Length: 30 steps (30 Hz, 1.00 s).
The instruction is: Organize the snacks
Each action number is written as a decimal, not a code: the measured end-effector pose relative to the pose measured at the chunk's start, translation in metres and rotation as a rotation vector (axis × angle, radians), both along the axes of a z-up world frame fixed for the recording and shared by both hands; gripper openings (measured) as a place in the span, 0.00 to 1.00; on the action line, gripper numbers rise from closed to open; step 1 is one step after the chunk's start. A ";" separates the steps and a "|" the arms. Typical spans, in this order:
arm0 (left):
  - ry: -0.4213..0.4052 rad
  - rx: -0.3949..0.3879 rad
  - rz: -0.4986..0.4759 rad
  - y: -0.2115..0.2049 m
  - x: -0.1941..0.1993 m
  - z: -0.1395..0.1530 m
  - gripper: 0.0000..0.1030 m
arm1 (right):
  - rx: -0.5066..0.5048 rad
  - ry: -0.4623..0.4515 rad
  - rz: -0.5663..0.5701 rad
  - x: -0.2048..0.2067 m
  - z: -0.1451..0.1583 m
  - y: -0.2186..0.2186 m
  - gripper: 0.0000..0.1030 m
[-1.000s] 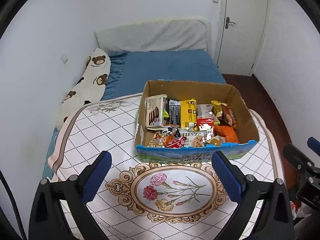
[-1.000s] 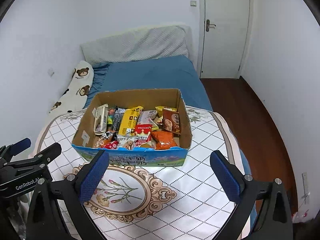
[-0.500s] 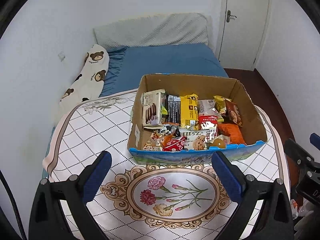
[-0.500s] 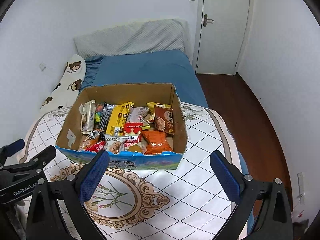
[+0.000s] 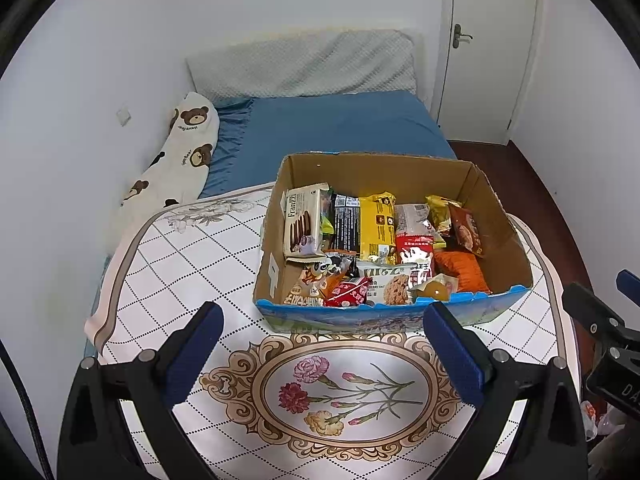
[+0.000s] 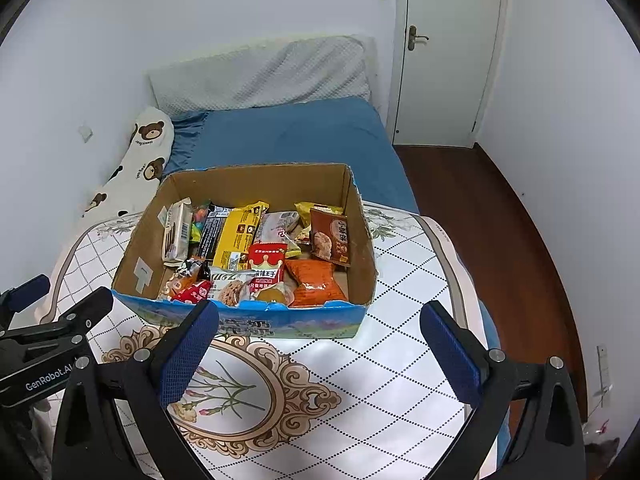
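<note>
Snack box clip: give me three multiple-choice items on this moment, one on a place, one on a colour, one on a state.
1. Where does the Franzzi biscuit pack lie in the cardboard box?
A. at its left end
B. at its right end
C. outside it, on the tablecloth

2. What colour is the puffy packet at the box's near right?
A. green
B. orange
C. white

3. How do the left gripper and right gripper stand?
A. both shut on snacks
B. one open, one shut
C. both open and empty

Key: 1 A, the pack leans by the left wall in both views. 2 B, its wrapper is plainly orange. 3 C, each gripper's blue pads are spread wide over the tablecloth with nothing between.
</note>
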<state>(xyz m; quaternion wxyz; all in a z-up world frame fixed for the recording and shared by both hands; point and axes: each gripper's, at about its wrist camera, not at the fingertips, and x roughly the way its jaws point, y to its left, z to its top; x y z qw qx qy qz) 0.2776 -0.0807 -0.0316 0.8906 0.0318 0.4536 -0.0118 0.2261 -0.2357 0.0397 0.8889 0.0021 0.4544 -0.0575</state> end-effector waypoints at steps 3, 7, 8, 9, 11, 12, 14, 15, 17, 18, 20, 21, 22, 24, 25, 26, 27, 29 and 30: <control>-0.006 0.000 -0.001 0.000 -0.001 0.002 0.99 | 0.000 -0.001 -0.001 -0.001 0.001 0.000 1.00; -0.007 -0.003 -0.001 0.000 -0.002 0.003 0.99 | 0.001 -0.001 -0.001 -0.001 0.001 0.000 1.00; -0.008 -0.003 -0.001 0.000 -0.002 0.004 0.99 | 0.002 -0.002 -0.001 -0.001 0.002 0.000 1.00; -0.009 -0.003 -0.001 0.000 -0.002 0.004 0.99 | 0.001 -0.002 0.000 0.000 0.001 0.000 1.00; -0.008 -0.005 -0.002 0.000 -0.003 0.004 0.99 | 0.000 -0.004 -0.002 0.000 0.003 0.000 1.00; -0.009 -0.008 -0.002 0.000 -0.003 0.005 0.99 | 0.001 -0.004 -0.002 0.000 0.004 0.000 1.00; -0.014 -0.007 -0.001 0.000 -0.004 0.006 0.99 | 0.000 -0.004 -0.002 0.000 0.003 0.000 1.00; -0.015 -0.006 -0.001 -0.001 -0.004 0.007 0.99 | 0.001 -0.005 -0.001 0.000 0.003 0.000 1.00; -0.019 -0.006 0.000 -0.001 -0.005 0.008 0.99 | 0.001 -0.007 -0.002 0.000 0.005 0.001 1.00; -0.019 -0.007 0.001 -0.001 -0.005 0.008 0.99 | 0.000 -0.007 -0.003 0.000 0.006 0.001 1.00; -0.017 -0.010 0.001 -0.001 -0.005 0.008 0.99 | 0.001 -0.008 -0.004 0.000 0.007 0.001 1.00; -0.018 -0.013 0.001 -0.001 -0.005 0.009 0.99 | -0.001 -0.010 -0.005 0.000 0.008 0.001 1.00; -0.019 -0.012 0.002 -0.001 -0.006 0.009 0.99 | -0.002 -0.010 -0.005 0.000 0.009 0.001 1.00; -0.020 -0.014 0.003 -0.001 -0.006 0.010 0.99 | 0.000 -0.011 -0.008 0.000 0.009 0.001 1.00; -0.021 -0.012 0.003 -0.001 -0.006 0.010 0.99 | -0.001 -0.012 -0.008 0.000 0.010 0.002 1.00; -0.023 -0.011 0.003 -0.001 -0.006 0.011 0.99 | 0.000 -0.012 -0.009 -0.001 0.010 0.001 1.00; -0.024 -0.011 0.003 -0.002 -0.006 0.011 0.99 | 0.002 -0.014 -0.009 -0.001 0.010 0.001 1.00; -0.026 -0.012 0.005 -0.002 -0.006 0.013 0.99 | 0.003 -0.015 -0.010 -0.001 0.011 0.002 1.00; -0.028 -0.011 0.004 -0.002 -0.006 0.014 0.99 | 0.003 -0.015 -0.008 -0.001 0.010 0.001 1.00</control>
